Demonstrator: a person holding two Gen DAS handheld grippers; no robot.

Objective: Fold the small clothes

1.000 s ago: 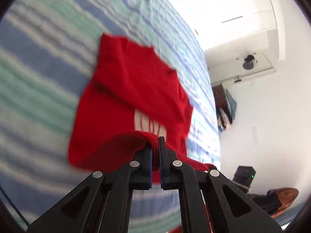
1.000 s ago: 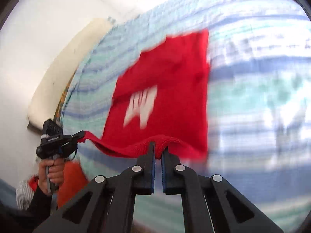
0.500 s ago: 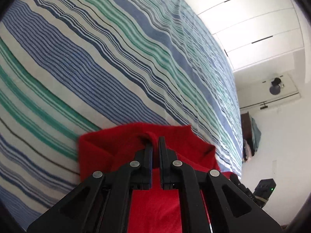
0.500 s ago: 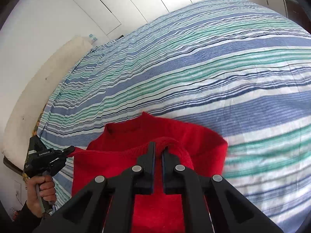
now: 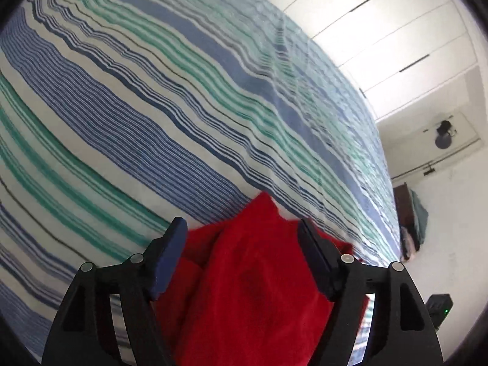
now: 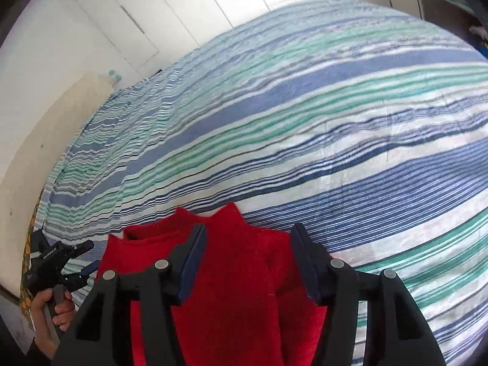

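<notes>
Now red garment (image 5: 250, 289) lies bunched, lengthwise between spread fingers (image 5: 170, 253).

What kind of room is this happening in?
Most likely a bedroom in a home. A bed with a striped sheet fills most of both views, white wardrobe doors stand behind it, and a red garment lies on the sheet for folding.

Running off the bottom edge in both views: the red garment (image 5: 250, 292), its lower part and full shape hidden behind the gripper frames. Blurring toward the far end: the striped bedspread (image 6: 305, 116). Sitting too small to identify: dark object (image 5: 443, 137) high on the wall, clutter (image 5: 411, 228) on the dark furniture.
</notes>
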